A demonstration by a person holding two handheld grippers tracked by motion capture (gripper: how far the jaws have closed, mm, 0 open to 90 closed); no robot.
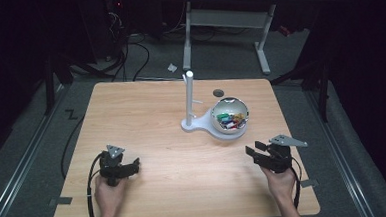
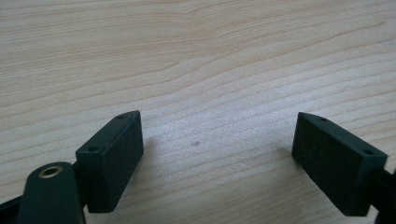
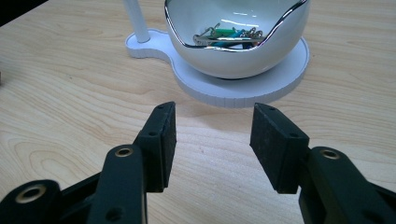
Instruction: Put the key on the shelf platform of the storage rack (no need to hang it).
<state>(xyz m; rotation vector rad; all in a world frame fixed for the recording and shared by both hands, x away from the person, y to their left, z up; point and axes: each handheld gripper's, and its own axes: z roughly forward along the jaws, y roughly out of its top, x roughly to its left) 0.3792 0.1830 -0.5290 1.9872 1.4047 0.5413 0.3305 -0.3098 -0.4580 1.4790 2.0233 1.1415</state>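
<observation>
A white bowl with a shiny rim holds several small coloured clips. It rests on a white base from which an upright white post rises. My left gripper lies low at the front left of the table, open, with bare wood between its jaws. My right gripper is at the front right, open and empty, pointing at the bowl and its base a short way off. The clips show inside the bowl.
The wooden table has a small dark round hole behind the bowl. Beyond the far edge stands another desk's white frame, with cables on the floor. Grey tape tabs mark the front corners.
</observation>
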